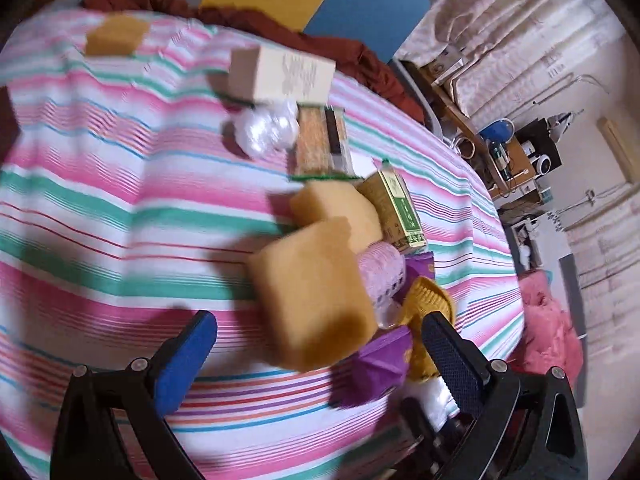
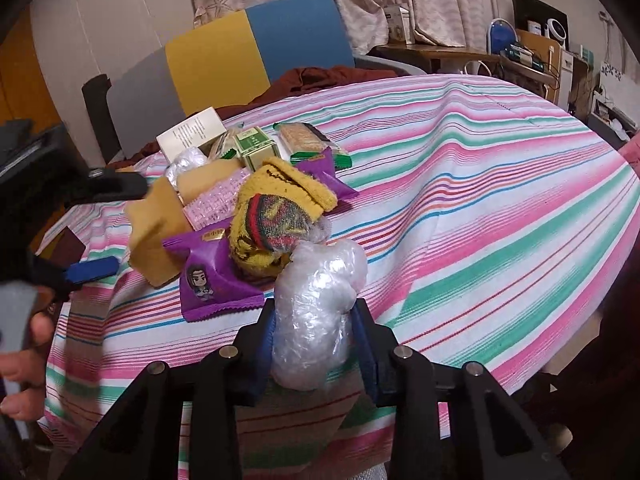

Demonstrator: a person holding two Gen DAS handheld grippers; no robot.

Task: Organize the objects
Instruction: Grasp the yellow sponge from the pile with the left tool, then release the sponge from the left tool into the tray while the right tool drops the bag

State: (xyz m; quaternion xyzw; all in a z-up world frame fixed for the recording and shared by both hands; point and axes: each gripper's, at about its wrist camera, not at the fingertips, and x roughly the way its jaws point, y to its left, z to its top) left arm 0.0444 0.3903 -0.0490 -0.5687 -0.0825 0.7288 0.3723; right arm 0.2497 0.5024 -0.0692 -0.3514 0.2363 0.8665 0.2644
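Observation:
A pile of objects lies on the striped tablecloth (image 2: pixel 480 200). My right gripper (image 2: pixel 316 320) is shut on a crumpled clear plastic wrap (image 2: pixel 320 300), next to a yellow knit sock (image 2: pixel 276 208) and a purple snack packet (image 2: pixel 212 280). My left gripper (image 1: pixel 320 340) is open, its jaws either side of a yellow sponge (image 1: pixel 312 296) that looks blurred and tilted; the same sponge (image 2: pixel 156 232) shows in the right wrist view beside the left gripper's fingers (image 2: pixel 92 270). Behind lie a second sponge (image 1: pixel 336 208), a green box (image 1: pixel 400 204), a pink roll (image 1: pixel 380 276) and another plastic ball (image 1: pixel 264 128).
A beige box (image 1: pixel 280 76), a biscuit packet (image 1: pixel 320 144) and a lone sponge (image 1: pixel 116 36) lie farther back. A chair with yellow and blue panels (image 2: pixel 260 48) holds a brown cloth (image 2: pixel 320 76). A cluttered desk (image 2: pixel 520 60) stands at right.

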